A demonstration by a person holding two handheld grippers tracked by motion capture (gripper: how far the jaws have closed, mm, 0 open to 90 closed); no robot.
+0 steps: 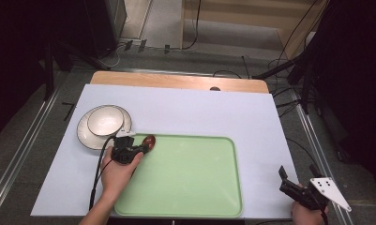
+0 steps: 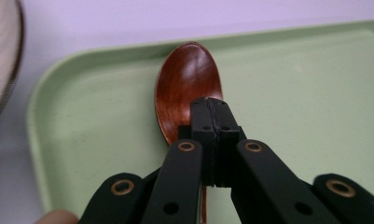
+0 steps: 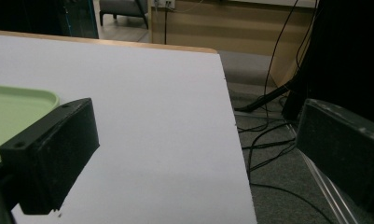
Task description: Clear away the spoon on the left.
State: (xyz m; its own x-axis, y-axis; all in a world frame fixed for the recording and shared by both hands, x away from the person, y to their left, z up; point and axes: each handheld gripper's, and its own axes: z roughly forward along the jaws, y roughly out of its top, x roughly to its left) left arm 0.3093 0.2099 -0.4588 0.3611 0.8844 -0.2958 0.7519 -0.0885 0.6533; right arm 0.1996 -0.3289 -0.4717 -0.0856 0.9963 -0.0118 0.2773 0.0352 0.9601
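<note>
Left tongs clamped on a reddish-brown spoon just behind its bowl; the bowl sits over the far-left corner of the green tray, handle running back under the jaws, whether it touches the tray cannot be told. Right tongs held at the desk's near-right corner beside the tray, jaws spread wide, nothing between them. A small bowl on a plate stands just left of the tray's far-left corner.
</note>
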